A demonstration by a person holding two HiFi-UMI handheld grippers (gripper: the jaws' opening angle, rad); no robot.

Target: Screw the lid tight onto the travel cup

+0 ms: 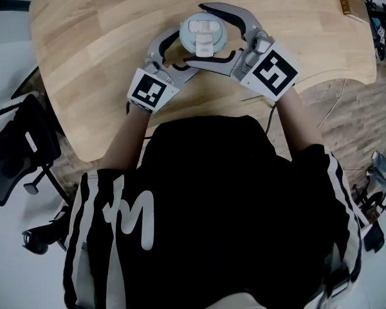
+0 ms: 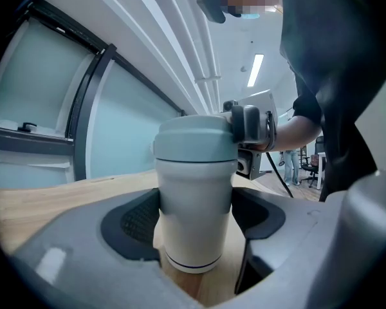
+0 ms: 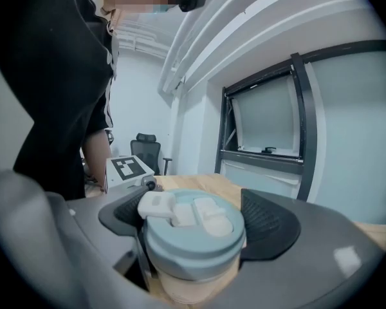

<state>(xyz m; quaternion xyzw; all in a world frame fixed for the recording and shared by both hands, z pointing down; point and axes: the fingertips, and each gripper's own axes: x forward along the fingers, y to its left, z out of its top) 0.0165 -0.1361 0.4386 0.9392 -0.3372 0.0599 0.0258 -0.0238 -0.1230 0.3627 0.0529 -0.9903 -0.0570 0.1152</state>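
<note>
A pale travel cup (image 2: 196,205) stands upright on the wooden table (image 1: 90,50), with its blue-grey lid (image 1: 204,34) on top. My left gripper (image 1: 186,50) reaches in from the lower left. Its dark pads (image 2: 136,221) press on both sides of the cup's body, so it is shut on the cup. My right gripper (image 1: 194,33) comes from the right at lid height and wraps the lid (image 3: 193,234). Its pads (image 3: 265,227) touch the rim on both sides. The lid's white flip tab (image 3: 156,205) faces up.
The cup stands near the table's front curved edge, close to the person's body in a black shirt (image 1: 212,198). A black office chair (image 1: 13,153) is on the floor at the left. Several items crowd the far right (image 1: 379,18).
</note>
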